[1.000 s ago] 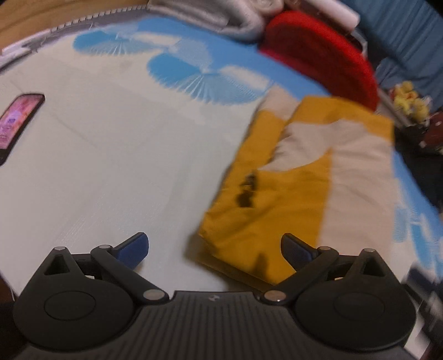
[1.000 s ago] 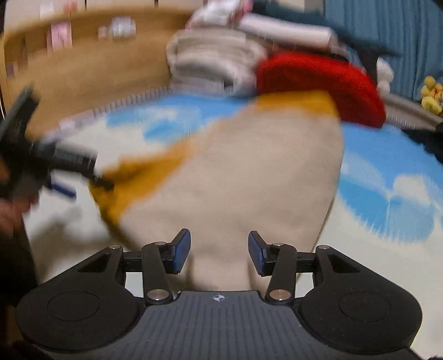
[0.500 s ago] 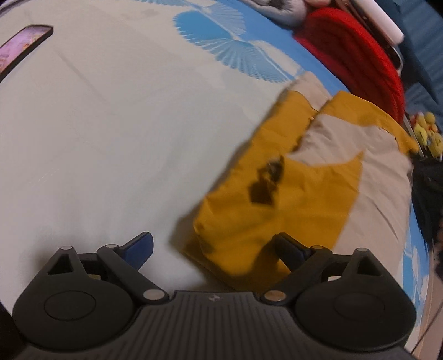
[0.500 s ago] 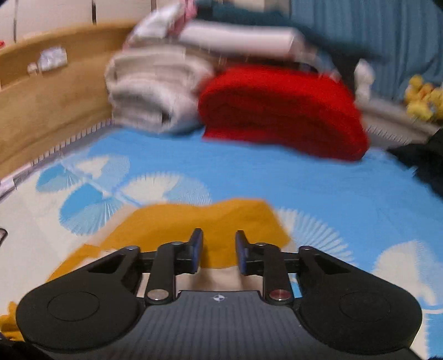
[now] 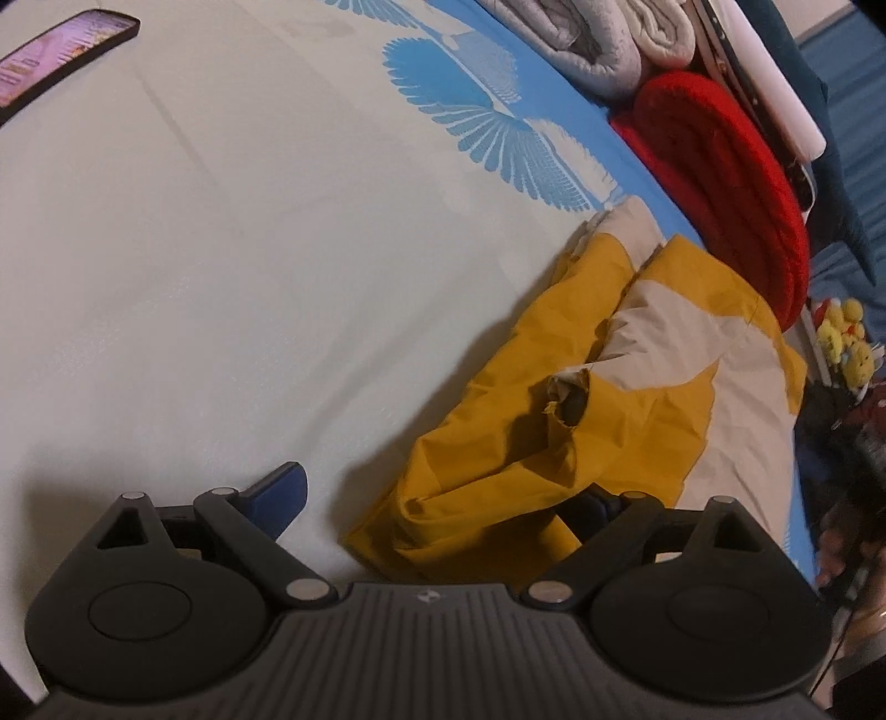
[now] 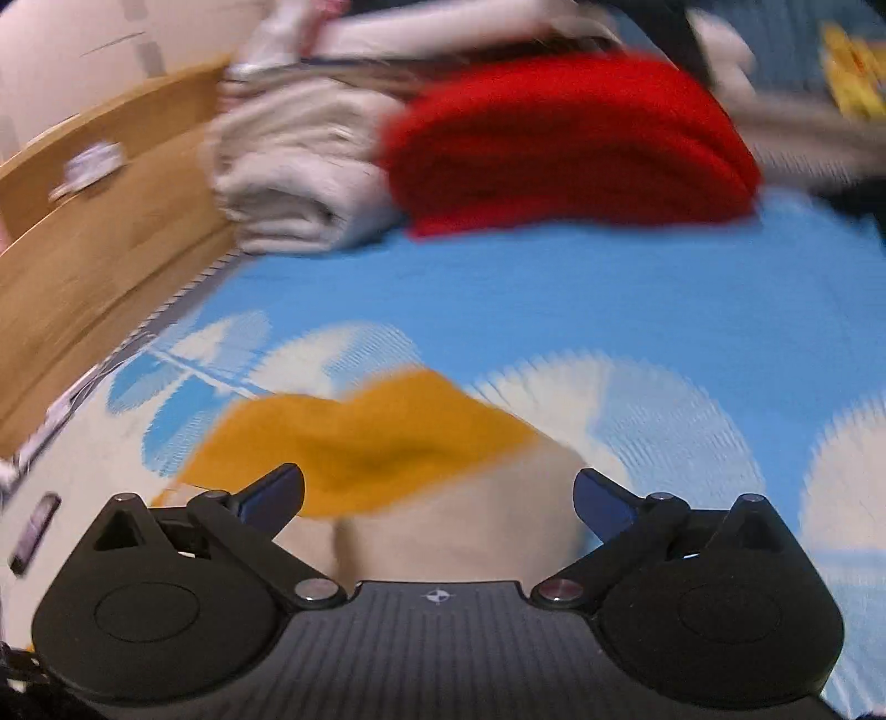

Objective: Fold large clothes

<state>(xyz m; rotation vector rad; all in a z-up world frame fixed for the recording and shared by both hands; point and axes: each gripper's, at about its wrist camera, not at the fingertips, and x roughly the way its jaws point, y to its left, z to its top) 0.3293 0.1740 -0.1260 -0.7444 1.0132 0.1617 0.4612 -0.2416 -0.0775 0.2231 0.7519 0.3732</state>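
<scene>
Both the left gripper (image 5: 437, 501) and right gripper (image 6: 438, 493) gape wide, empty, over the crinkled mustard-and-beige garment (image 5: 637, 399).

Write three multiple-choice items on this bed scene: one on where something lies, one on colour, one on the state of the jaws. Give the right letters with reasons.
1. Where does the phone lie?
A. on the garment
B. on the pale bedsheet, far from the garment
C. on the red blanket

2. What colours is the folded garment?
A. mustard yellow and beige
B. green and white
C. all black

3. How do the right gripper jaws stand?
A. shut on cloth
B. wide open
C. out of view

Key: 1 B, it sits at the sheet's far corner. 2 A, both colours show on the garment. 3 B, there is a wide gap between the blue pads.
</scene>
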